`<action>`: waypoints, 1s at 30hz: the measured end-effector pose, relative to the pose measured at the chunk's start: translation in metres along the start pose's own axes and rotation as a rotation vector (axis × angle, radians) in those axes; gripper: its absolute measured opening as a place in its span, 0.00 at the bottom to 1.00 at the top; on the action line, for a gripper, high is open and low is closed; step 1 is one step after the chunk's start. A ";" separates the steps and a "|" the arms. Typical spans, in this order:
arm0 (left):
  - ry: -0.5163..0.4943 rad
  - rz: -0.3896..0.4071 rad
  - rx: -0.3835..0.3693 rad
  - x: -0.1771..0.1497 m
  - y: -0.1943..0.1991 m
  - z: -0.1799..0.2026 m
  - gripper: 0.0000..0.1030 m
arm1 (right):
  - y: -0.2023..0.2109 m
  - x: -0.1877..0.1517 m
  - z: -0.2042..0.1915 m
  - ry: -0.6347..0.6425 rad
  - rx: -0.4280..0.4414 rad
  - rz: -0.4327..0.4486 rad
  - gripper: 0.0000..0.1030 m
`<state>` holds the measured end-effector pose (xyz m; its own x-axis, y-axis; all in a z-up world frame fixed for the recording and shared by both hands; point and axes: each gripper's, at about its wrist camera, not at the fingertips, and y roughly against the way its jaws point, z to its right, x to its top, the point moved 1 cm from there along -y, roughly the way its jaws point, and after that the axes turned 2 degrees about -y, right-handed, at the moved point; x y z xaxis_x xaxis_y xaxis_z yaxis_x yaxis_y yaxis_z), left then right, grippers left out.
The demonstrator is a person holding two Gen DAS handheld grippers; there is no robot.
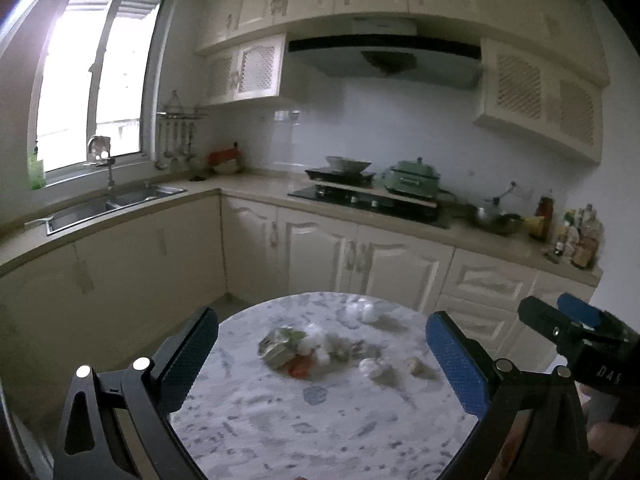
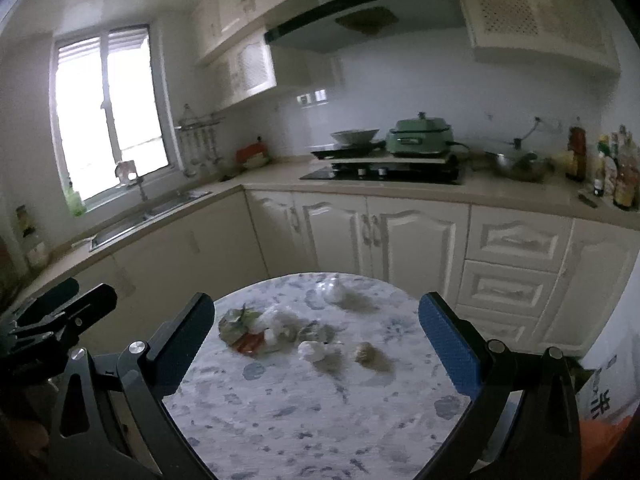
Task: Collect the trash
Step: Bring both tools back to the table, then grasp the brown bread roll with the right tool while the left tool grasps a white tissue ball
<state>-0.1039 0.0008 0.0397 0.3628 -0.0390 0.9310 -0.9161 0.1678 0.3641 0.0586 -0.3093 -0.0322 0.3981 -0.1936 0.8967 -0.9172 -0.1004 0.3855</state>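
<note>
A round marble-patterned table (image 1: 304, 432) (image 2: 320, 420) carries a loose pile of trash. In the left wrist view I see a crumpled green wrapper (image 1: 278, 346), a red scrap (image 1: 299, 367), white tissue wads (image 1: 362, 312) (image 1: 370, 366) and a tan lump (image 1: 416, 365). In the right wrist view the same wrapper (image 2: 234, 322), red scrap (image 2: 249, 343), tissue wads (image 2: 334, 292) (image 2: 314, 351) and tan lump (image 2: 365, 352) show. My left gripper (image 1: 322, 344) and right gripper (image 2: 316, 332) both hang open above the near side of the table, holding nothing.
Cream kitchen cabinets (image 2: 400, 236) wrap around behind the table. A sink (image 1: 112, 204) sits under the window at left. A hob with a green pot (image 1: 412, 178) and bottles (image 1: 576, 236) stand on the counter. An orange-and-white bag (image 2: 604, 412) sits low at the right.
</note>
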 end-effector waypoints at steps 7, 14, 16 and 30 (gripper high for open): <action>0.035 -0.059 0.022 -0.011 -0.025 -0.007 0.99 | -0.025 -0.016 -0.002 0.015 0.009 -0.079 1.00; 0.074 -0.180 0.052 -0.012 -0.085 -0.019 0.99 | -0.079 -0.043 0.018 0.013 -0.007 -0.220 1.00; 0.082 -0.211 0.054 -0.011 -0.102 -0.024 0.99 | -0.098 -0.055 0.025 0.010 -0.010 -0.272 1.00; 0.074 -0.364 -0.009 -0.020 -0.213 -0.010 0.99 | -0.212 -0.100 0.075 -0.037 -0.079 -0.472 0.83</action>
<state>0.0857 -0.0241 -0.0568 0.6763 -0.0260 0.7362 -0.7235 0.1645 0.6704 0.2144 -0.3423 -0.2197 0.7704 -0.1792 0.6119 -0.6338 -0.1117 0.7654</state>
